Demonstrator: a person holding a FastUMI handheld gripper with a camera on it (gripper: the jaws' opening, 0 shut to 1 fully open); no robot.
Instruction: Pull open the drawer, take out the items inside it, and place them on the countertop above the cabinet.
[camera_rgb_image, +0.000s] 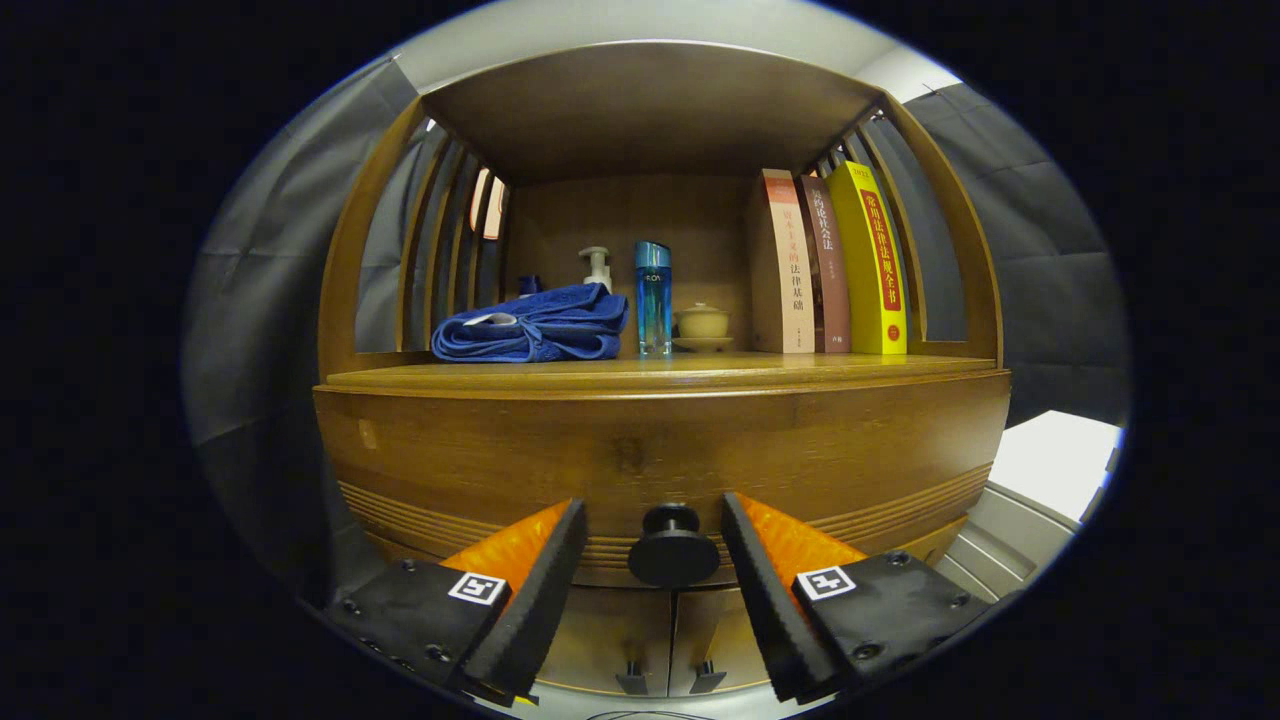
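Note:
The wooden cabinet's drawer front (660, 455) is closed, so its contents are hidden. A round black knob (672, 545) sticks out from the drawer's lower middle. My gripper (655, 520) is open, its two black-padded orange fingers (530, 580) standing on either side of the knob with a gap on each side, not touching it. Just above the drawer runs the countertop (800, 372), inside an open shelf niche.
On the countertop lie a folded blue towel (535, 325), a white pump bottle (597, 266), a tall blue bottle (653, 297), a small lidded cup on a saucer (703, 325) and three upright books (835, 262). Two lower cabinet doors (665, 630) sit under the drawer. A white surface (1050, 460) lies off to the right.

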